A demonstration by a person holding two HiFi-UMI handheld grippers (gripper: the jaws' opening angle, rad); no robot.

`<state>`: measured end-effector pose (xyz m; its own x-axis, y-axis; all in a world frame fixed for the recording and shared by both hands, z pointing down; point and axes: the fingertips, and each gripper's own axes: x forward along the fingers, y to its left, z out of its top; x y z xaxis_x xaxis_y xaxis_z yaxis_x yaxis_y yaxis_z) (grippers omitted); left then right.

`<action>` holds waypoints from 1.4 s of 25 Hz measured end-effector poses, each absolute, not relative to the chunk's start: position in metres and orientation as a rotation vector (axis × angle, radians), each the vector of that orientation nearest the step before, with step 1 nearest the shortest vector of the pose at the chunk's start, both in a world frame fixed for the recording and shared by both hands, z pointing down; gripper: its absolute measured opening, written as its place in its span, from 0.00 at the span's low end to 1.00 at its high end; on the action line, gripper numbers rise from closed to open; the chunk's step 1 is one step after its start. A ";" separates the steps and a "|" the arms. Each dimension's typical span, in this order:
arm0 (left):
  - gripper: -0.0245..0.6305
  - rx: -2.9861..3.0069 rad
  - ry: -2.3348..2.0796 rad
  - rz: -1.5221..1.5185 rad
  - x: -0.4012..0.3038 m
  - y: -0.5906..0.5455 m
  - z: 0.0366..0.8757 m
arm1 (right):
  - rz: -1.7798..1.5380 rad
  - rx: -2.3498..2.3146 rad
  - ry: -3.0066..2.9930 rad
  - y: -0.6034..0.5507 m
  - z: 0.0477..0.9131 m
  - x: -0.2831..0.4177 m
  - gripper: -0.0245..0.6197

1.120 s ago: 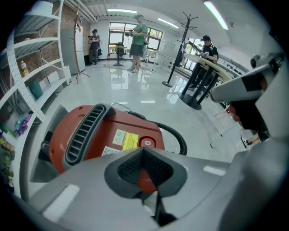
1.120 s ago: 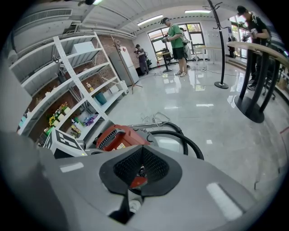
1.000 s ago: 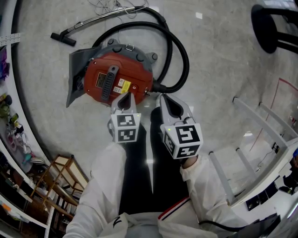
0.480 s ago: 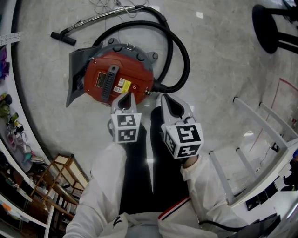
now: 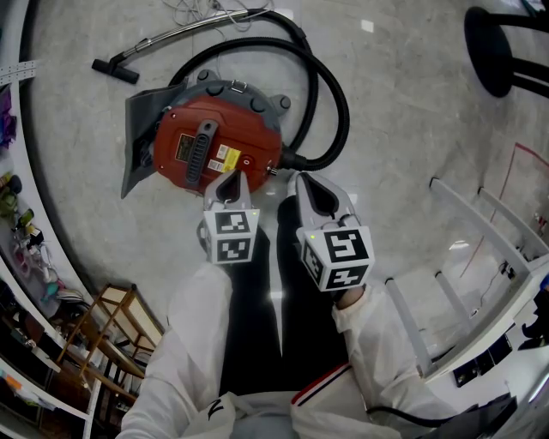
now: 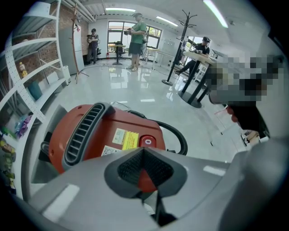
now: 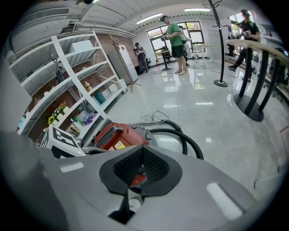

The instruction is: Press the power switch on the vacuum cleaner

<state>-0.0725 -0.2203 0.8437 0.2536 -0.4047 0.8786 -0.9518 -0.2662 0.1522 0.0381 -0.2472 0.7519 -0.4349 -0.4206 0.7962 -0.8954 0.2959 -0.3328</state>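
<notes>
Head view: vacuum cleaner (image 5: pixel 225 137) lies handle near-to-far; left gripper (image 5: pixel 231 177) and right gripper (image 5: pixel 304 182) fingers closed, empty.

Bright, even light falls from ceiling strip lights (image 6: pixel 114 9) and from tall windows (image 6: pixel 121 28) at the far end of the room. The polished floor (image 5: pixel 403 103) throws it back as pale streaks and small white glare spots, and shadows are soft and faint. All three views bend strongly like a fisheye, so the shelves (image 7: pixel 67 76) curve and the gripper views darken to black at their corners. In those views the grey bodies of the left gripper (image 6: pixel 143 155) and right gripper (image 7: pixel 141 155) loom close and out of focus, while the room beyond is fairly sharp.
</notes>
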 end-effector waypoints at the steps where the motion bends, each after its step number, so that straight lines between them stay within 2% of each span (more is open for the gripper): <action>1: 0.04 1.806 -1.242 0.962 -0.072 -0.220 0.844 | 1.058 1.170 -1.984 -0.247 0.753 0.039 0.04; 35: 0.04 1.737 -1.254 0.915 -0.078 -0.211 0.848 | 1.033 1.150 -1.982 -0.247 0.752 0.036 0.04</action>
<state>-0.0785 -0.2115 0.8484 0.2505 -0.3923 0.8851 -0.9625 -0.1994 0.1841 0.0363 -0.2466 0.7518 -0.4307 -0.4113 0.8033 -0.8941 0.3157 -0.3177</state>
